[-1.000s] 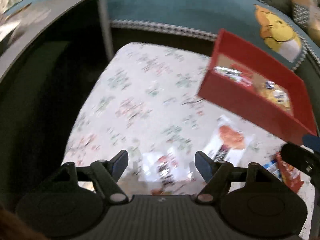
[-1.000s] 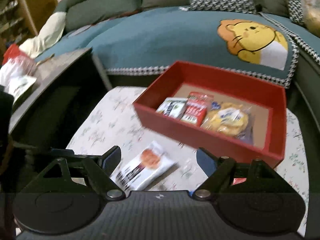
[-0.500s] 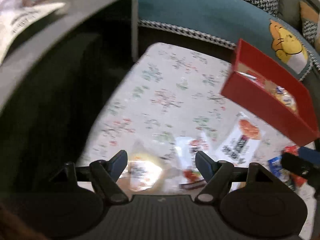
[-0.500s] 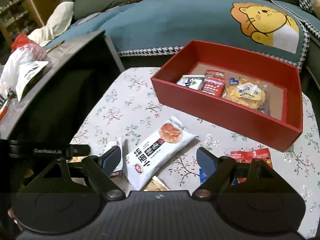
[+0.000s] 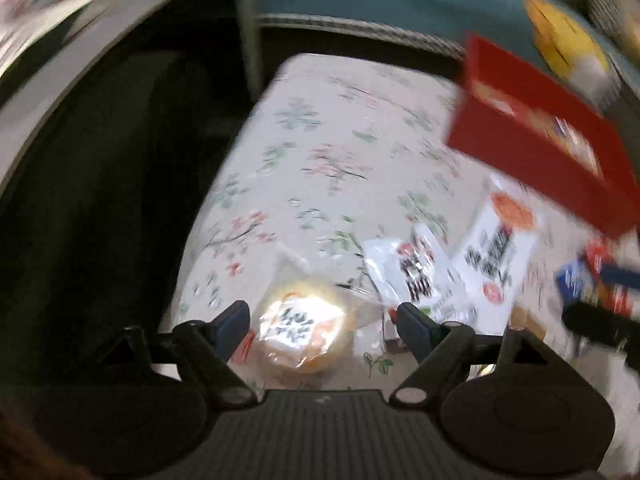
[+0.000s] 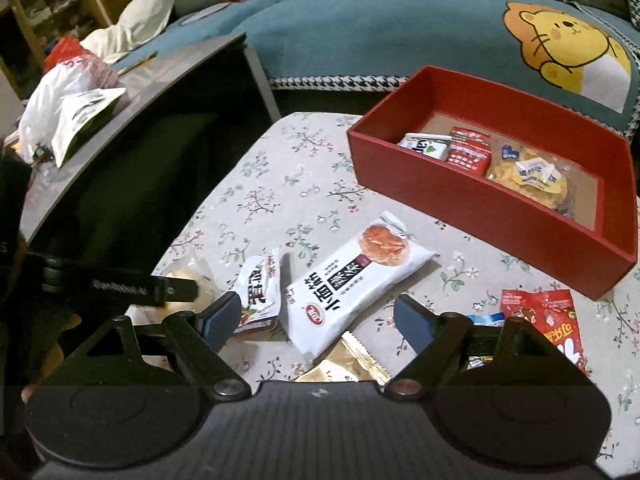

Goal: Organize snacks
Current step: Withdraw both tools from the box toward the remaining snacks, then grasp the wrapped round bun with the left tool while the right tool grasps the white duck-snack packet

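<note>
Snacks lay loose on flowered tablecloth (image 6: 280, 184); red box (image 6: 496, 216) behind them held three packets. Left gripper (image 5: 322, 320) hung over round bun packet (image 5: 300, 326), jaws just opening, wide apart, not touching it. Right gripper (image 6: 316, 318) hung above long white packet (image 6: 356, 280), fingers apart, nothing clamped. Red bag (image 6: 548, 316) sat beside right finger.

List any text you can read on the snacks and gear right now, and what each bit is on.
"小面筋 蒸茶": long white packet, upside down; my best reading.
Small print there: unreadable.
Lettering on left tongs' arm: inverted, illegible.
Small white packet, red packet, boxed snacks: characters too blurred.
Left wrist view: motion-blurred.
</note>
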The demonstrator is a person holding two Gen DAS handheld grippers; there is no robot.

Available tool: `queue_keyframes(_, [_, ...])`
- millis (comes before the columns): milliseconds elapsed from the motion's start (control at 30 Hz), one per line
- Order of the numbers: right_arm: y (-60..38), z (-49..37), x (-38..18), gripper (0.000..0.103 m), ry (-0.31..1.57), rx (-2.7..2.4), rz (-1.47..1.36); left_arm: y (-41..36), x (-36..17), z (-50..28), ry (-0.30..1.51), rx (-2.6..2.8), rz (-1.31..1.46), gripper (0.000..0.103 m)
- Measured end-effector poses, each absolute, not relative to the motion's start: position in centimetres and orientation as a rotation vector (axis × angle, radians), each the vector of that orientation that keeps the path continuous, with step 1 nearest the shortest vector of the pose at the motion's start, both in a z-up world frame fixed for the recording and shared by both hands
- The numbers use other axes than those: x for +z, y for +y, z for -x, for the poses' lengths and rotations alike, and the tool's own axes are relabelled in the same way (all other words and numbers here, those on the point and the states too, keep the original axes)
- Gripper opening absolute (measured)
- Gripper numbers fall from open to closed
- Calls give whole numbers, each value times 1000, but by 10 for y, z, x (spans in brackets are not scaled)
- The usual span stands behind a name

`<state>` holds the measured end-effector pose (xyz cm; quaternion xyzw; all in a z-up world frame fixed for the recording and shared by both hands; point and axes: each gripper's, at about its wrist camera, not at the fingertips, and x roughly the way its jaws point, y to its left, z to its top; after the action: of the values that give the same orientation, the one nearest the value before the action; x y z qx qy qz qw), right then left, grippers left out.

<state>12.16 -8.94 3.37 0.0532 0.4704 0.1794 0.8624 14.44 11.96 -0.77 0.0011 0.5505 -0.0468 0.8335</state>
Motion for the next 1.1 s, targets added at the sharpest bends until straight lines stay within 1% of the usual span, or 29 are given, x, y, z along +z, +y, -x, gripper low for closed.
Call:
queue_keyframes(67, [-90,-121,34,88,987,377,-117,112,-12,-148,1183,-147,-127,103])
queue_keyframes(133, [-92,-121,34,88,993,381,-127,113,-16,-150,1195,-159,-191,103])
queue_keyframes(300, [-87,-127,27,88,1016,386,-144,125,-34,-154,1264,-218,-86,103])
queue_keyframes(400, [-80,-129,23,88,1029,396,-127,116,-50,-152,1300,-191,-153,103])
queue_keyframes(433, [-77,-129,21,88,1032,398,-118,118,-51,-152,1295,-173,-134,103])
queue_keyframes(467, [-75,-129,21,88,1033,400,-106,120,-48,-152,1294,-169,-97,99])
queue_keyframes(500, [-72,-130,21,88,1029,401,-88,122,-45,-152,1292,-161,-69,88])
queue_keyframes(533, [-70,-131,21,88,1021,397,-70,124,-43,-152,1288,-153,-56,87])
queue_keyframes(700, [-59,-142,22,88,1010,385,-19,122,-35,-140,1262,-164,-69,86])
queue_keyframes(833, [-27,-152,12,87,1037,393,53,127,-27,-123,1269,-184,-81,86])
queue_keyframes(933, [2,-159,0,85,1052,401,119,135,-29,-104,1288,-205,-48,86])
queue_keyframes(967, [10,-162,-5,83,1068,398,134,137,-30,-99,1298,-217,-29,86])
queue_keyframes(1100, [36,-168,-25,79,1125,404,154,136,-39,-87,1336,-260,-7,86])
